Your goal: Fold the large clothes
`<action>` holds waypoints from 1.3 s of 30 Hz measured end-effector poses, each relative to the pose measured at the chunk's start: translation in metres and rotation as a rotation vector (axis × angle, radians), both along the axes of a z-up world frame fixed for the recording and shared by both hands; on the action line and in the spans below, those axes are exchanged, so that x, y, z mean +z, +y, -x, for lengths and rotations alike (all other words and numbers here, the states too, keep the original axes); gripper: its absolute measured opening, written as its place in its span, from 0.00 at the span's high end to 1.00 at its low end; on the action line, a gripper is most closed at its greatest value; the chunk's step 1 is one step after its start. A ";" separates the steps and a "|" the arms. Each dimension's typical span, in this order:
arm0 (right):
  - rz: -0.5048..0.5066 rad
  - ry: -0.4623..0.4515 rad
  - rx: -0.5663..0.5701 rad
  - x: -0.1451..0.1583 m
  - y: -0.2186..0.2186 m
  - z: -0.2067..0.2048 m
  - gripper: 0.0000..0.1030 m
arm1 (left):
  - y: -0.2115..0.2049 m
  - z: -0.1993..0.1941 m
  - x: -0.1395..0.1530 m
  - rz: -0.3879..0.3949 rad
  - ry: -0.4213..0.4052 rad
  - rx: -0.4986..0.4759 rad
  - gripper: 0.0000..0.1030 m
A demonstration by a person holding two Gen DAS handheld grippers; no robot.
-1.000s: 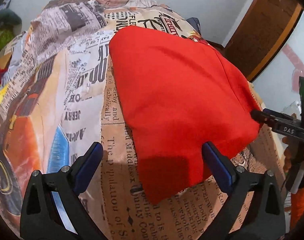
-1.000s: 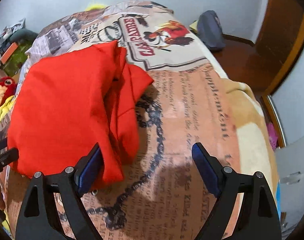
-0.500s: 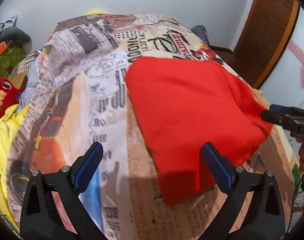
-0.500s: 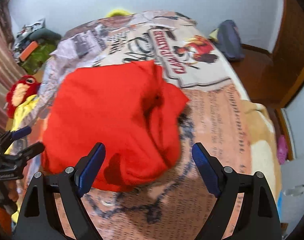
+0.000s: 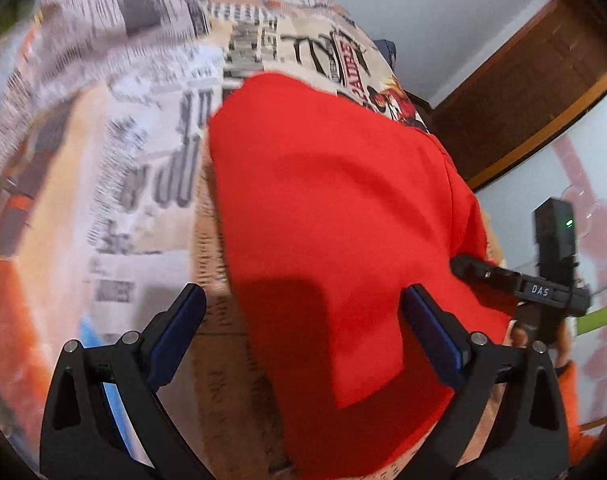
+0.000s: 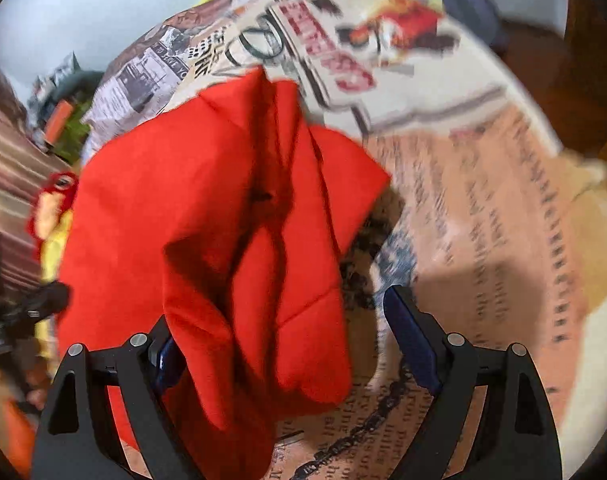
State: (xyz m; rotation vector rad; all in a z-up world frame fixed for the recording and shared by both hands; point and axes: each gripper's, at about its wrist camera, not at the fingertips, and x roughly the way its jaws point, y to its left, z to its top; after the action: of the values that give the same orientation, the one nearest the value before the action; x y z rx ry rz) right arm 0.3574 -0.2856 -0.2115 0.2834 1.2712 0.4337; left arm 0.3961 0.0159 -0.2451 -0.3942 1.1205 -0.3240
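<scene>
A folded red garment lies on a bed covered with a newspaper-print spread. My left gripper is open above the garment's near corner, and the cloth passes under the gap between its blue pads without touching them. In the right wrist view the same garment shows its layered, creased edge. My right gripper is open over that edge, with the cloth bunched against its left finger. Each gripper shows in the other's view: the right gripper at the garment's right side, the left gripper at its left.
The spread stretches bare to the right of the garment. A red and yellow stuffed toy lies off the bed's left side. A dark blue bag sits at the far end. A wooden door stands beyond the bed.
Both grippers have come lower and closer to the red garment, which now fills the space between their fingers. The right gripper shifted left over the layered edge. Both stayed open.
</scene>
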 end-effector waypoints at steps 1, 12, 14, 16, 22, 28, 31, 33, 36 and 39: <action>-0.025 0.012 0.004 -0.004 -0.002 -0.002 0.17 | 0.001 -0.004 -0.006 0.035 0.022 0.003 0.03; -0.182 0.020 0.069 -0.007 0.015 -0.016 0.24 | -0.004 -0.020 -0.013 0.134 0.031 -0.006 0.03; -0.196 0.033 0.054 -0.007 0.018 -0.016 0.34 | -0.004 -0.021 -0.012 0.177 0.034 -0.017 0.11; -0.192 0.039 0.054 -0.006 0.019 -0.013 0.43 | -0.001 -0.019 -0.010 0.170 0.037 -0.007 0.22; -0.179 -0.004 0.069 0.022 0.034 0.004 0.74 | 0.015 -0.007 0.007 0.191 0.007 0.014 0.67; -0.095 -0.096 0.129 0.066 0.080 0.024 0.78 | 0.022 0.021 0.055 0.062 -0.098 0.013 0.69; -0.096 -0.132 0.145 0.085 0.099 0.027 0.78 | 0.050 0.036 0.082 0.052 -0.160 0.032 0.69; -0.115 -0.161 0.164 0.100 0.118 0.027 0.78 | 0.072 0.044 0.096 0.061 -0.190 0.048 0.69; -0.122 -0.189 0.201 0.112 0.150 0.024 0.78 | 0.108 0.051 0.115 0.050 -0.229 0.081 0.69; -0.135 -0.205 0.232 0.118 0.191 0.016 0.78 | 0.147 0.050 0.123 0.034 -0.244 0.119 0.69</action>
State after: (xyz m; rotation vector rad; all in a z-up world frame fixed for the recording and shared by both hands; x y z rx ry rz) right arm 0.3417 -0.0949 -0.0940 0.1997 1.0788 0.7312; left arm 0.3457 0.1629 -0.1217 -0.4370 0.8508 -0.2781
